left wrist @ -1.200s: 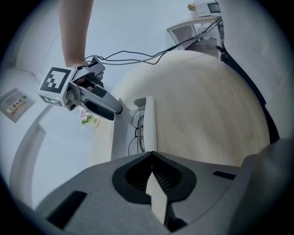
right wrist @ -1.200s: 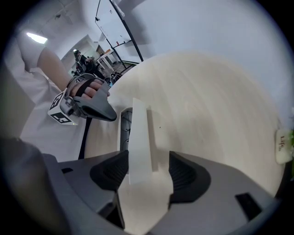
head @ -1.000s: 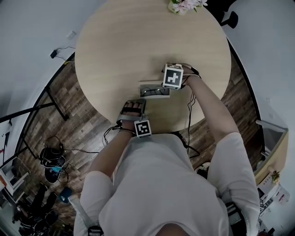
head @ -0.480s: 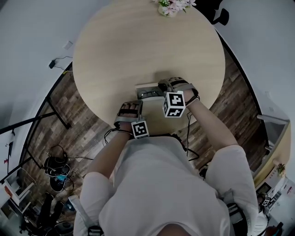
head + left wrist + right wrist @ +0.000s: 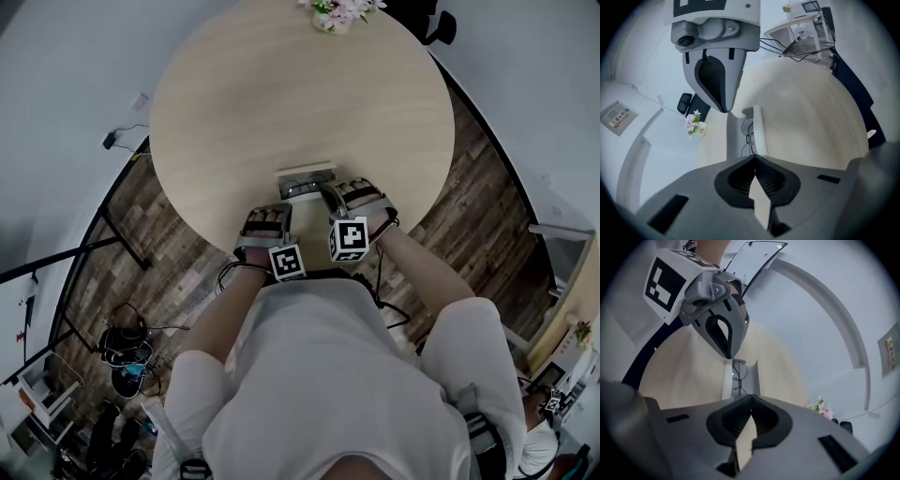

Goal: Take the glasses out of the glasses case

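— Well, the glasses case [image 5: 305,178] is sitting open on the round table [image 5: 281,84], and the glasses [image 5: 738,380] are lying inside the case, not yet out. Both grippers are hovering just on the person's side of the case.

— And the jaws?

— The right gripper [image 5: 751,398] has just been closing its jaws, and they're meeting now with nothing between them. The left gripper [image 5: 754,161] is showing its jaws pressed together too, and it's empty.

— So which step are we watching?

— I'm reading this as the approach to the pick. One gripper is going to need its jaws parted and lowered into the case onto the frame, probably with the other steadying the case.

— Tricky target?

— Looks it. The frame is thin dark wire with round lenses, so I'm guessing light and slippery. The case is a pale grey, smooth-walled trough, and the tabletop beyond the case is showing a light wood grain.
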A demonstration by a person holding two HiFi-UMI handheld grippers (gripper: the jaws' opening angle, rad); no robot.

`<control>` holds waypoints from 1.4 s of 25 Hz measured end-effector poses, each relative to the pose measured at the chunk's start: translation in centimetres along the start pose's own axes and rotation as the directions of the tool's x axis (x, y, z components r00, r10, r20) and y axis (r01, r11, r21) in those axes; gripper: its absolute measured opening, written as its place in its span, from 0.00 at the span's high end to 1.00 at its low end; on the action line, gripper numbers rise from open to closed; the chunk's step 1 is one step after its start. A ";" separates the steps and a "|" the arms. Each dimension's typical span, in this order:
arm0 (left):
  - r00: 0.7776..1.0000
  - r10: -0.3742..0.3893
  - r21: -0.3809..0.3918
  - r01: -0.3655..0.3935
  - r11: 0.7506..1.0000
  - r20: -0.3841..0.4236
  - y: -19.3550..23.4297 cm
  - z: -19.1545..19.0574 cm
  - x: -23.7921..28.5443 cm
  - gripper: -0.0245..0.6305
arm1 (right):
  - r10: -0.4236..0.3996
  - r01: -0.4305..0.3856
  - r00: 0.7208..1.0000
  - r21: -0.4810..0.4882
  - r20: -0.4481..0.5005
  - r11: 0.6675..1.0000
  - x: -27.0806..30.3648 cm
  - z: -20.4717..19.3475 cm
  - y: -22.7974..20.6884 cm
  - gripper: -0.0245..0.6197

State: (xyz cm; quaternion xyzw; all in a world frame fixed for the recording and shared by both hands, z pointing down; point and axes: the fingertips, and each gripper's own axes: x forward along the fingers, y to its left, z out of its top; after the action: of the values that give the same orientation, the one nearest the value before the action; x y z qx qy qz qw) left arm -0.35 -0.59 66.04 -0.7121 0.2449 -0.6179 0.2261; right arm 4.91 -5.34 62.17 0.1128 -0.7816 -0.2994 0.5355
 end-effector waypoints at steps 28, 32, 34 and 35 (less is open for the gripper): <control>0.933 0.316 -0.848 -0.022 0.529 0.173 9.8 -2.0 -13.3 0.95 | -0.321 0.161 0.946 0.804 0.039 0.572 -12.0 2.6 -3.5 0.94; 0.890 0.404 -0.918 0.039 0.396 0.212 11.8 -2.1 -16.4 0.95 | -0.392 0.089 0.916 0.914 0.081 0.396 -14.9 3.6 -4.5 0.94; 0.874 0.433 -0.936 0.064 0.347 0.220 12.4 -2.3 -17.6 0.95 | -0.429 0.049 0.899 0.951 0.092 0.307 -16.2 3.7 -5.1 0.94; 0.866 0.448 -0.941 0.072 0.330 0.223 12.6 -2.3 -18.1 0.95 | -0.446 0.036 0.890 0.961 0.095 0.276 -16.9 3.6 -5.3 0.94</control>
State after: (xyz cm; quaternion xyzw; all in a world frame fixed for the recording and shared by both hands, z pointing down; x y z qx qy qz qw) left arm -5.63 0.97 44.55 -0.7976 0.5752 -0.1542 -0.0959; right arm 7.63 0.10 45.15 0.4675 -0.8599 0.1185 0.1674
